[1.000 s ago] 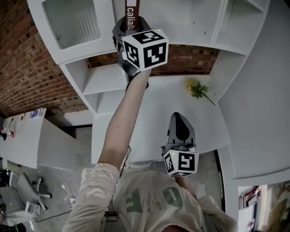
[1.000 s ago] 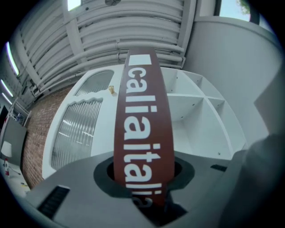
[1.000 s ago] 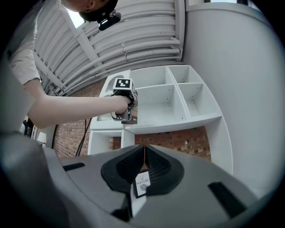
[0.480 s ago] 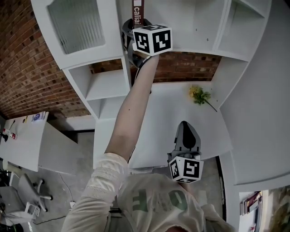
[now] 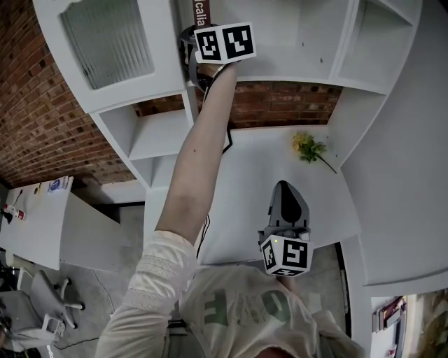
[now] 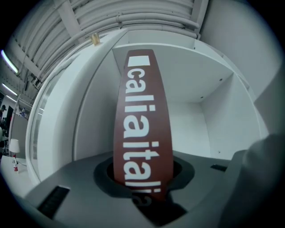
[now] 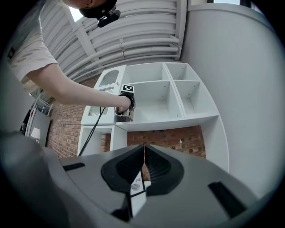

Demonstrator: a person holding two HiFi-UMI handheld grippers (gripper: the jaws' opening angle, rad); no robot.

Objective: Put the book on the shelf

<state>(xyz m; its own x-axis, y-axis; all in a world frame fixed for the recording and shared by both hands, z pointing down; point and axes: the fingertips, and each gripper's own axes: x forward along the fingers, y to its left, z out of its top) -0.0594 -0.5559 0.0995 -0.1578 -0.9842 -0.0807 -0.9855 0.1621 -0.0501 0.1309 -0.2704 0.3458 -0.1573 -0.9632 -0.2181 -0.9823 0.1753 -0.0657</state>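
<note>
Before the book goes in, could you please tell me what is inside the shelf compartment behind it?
The compartment looks bare: white walls and back panel. The book, clamped in the left gripper, covers a middle strip, and the gripper hides much of the floor.

My left gripper (image 5: 198, 31) has pushed further out toward the shelf (image 5: 301, 78) with the book (image 5: 202, 8), and my arm is stretched longer. In the head view its marker cube (image 5: 224, 42) has climbed to the top edge, above the shelf board, and less of the spine shows there. My right gripper (image 5: 283, 194) has slid slightly right and lower over the white desk top (image 5: 245, 175).
</note>
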